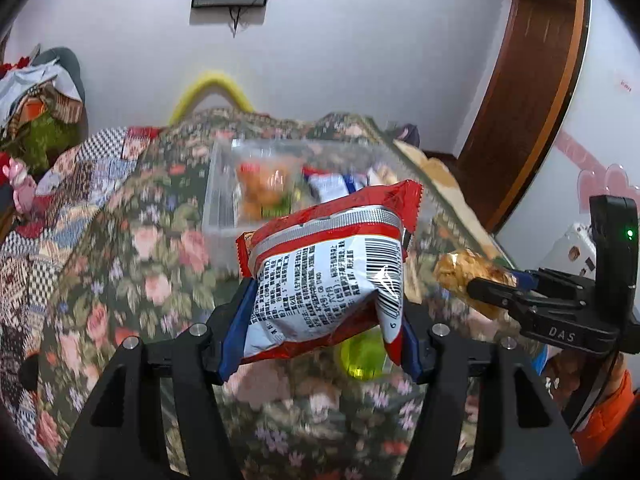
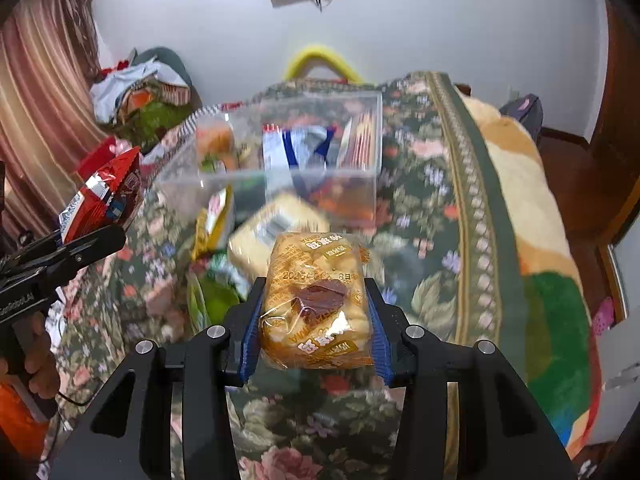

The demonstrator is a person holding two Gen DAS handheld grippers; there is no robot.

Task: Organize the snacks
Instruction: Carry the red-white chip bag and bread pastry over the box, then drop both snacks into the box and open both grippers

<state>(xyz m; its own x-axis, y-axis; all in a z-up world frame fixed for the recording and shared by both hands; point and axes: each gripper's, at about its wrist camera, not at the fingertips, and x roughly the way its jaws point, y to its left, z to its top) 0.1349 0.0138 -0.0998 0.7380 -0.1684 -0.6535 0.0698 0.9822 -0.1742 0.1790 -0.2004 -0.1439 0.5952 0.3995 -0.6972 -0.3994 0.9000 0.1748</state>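
Left tongs (image 1: pixel 320 320) clamp a red-and-white snack bag (image 1: pixel 326 276), held up over the floral bedspread (image 1: pixel 132 280); right tongs (image 2: pixel 314 320) clamp a clear-wrapped bread pack (image 2: pixel 316 300). Clear plastic bin (image 2: pixel 280 140) sits ahead on the bedspread with packets inside. Only the right view shows loose snacks (image 2: pixel 256 236) lying in front of the bin, plus the striped curtain (image 2: pixel 44 100). Only the left view shows the green jelly cup (image 1: pixel 362 356) under the bag.
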